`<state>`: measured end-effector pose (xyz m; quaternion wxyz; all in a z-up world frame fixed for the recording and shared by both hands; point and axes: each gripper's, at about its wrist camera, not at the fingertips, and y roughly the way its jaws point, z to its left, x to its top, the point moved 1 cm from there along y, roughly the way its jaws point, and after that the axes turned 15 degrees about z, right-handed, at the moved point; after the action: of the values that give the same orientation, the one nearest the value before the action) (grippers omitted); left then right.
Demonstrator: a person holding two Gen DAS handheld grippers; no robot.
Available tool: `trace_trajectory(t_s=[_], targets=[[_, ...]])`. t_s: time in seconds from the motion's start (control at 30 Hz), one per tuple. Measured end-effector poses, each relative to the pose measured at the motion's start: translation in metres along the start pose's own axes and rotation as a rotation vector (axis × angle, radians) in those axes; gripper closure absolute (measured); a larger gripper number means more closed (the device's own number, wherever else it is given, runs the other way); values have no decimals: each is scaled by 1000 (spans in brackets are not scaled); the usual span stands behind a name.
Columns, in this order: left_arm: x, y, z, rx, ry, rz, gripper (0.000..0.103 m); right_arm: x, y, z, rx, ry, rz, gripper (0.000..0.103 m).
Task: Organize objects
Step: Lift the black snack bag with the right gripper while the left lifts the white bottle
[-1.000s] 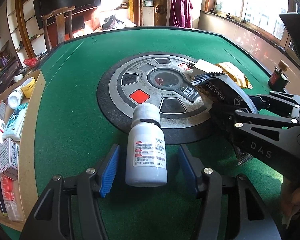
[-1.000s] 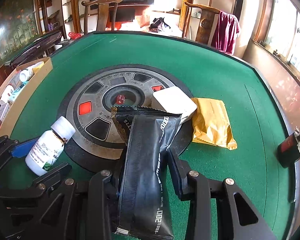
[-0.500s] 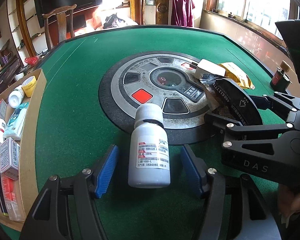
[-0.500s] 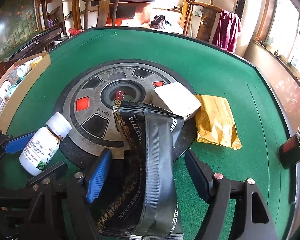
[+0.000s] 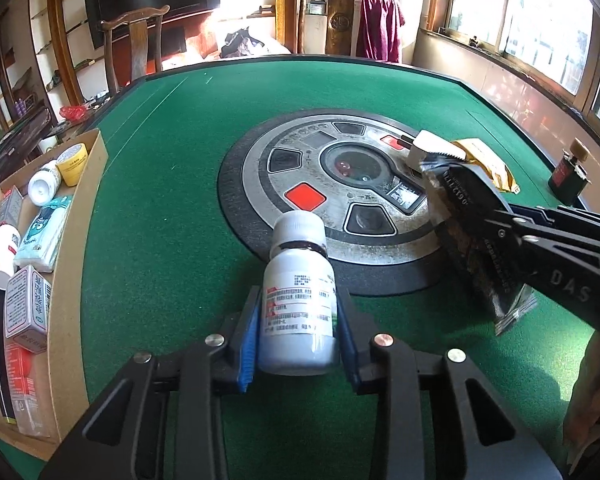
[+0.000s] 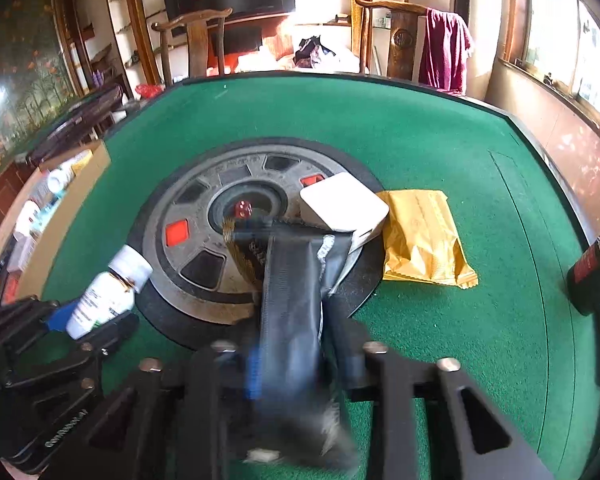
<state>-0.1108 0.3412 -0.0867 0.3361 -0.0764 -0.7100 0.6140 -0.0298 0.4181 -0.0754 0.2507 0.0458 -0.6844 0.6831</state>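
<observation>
Two grippers, one [image 5: 556, 280] marked "DAS" — clamped

Both tongs [image 5: 298, 332] are black with blue pads and silver screws; one reads, seemingly, "DAS".

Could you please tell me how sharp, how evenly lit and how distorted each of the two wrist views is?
Left wrist view: sharp on the white bottle, windows blown out at top right, the green table bowed by the fisheye. Right wrist view: motion blur smears the black pouch and the right gripper near the bottom, sunlight washes out the doorway behind, and the same barrel curve bends the table's edge.
</observation>
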Motion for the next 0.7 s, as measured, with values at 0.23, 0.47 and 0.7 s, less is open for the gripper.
trace_trajectory(t_s=[0.23,0.47,0.7], targets=[[0,1,-1,14,9,-2,70,-1,2,0,18,2,6,80],[0,1,-1,15,12,-3,70,-2,5,4,-18,4,3,71],[0,2,-1,13,11,-4,70,-1,13,7,-46,-19,41,12]])
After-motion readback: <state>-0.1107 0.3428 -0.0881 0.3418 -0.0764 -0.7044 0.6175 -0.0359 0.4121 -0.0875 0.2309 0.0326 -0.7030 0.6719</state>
